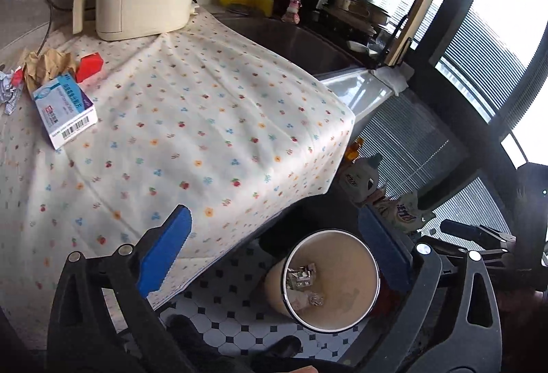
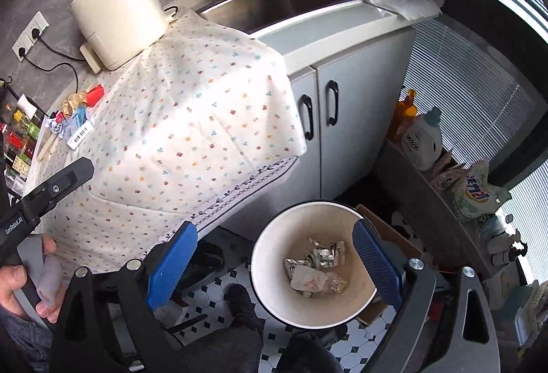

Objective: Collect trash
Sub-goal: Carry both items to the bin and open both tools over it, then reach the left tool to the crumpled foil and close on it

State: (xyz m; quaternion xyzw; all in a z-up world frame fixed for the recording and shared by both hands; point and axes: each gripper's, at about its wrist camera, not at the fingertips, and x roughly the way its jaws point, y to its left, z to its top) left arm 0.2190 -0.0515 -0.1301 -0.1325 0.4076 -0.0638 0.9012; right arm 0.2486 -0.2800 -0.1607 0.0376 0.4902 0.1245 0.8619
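ok, left to right: trash pile (image 1: 51,89) sits far left on the cloth (image 1: 205,119), box (image 1: 65,109) long axis running toward me. left gripper (image 1: 274,253) wide open, empty, nearer the pile. bin (image 2: 308,270) right, on the floor, under my right gripper (image 2: 274,267), also wide open, empty.

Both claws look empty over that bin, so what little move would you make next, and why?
Probably swing the left claw back toward the pile at the cloth's far end. Both claws are open and empty, the right claw over the bin, which already holds wrappers. The blue box, brown paper and red box are not yet binned.
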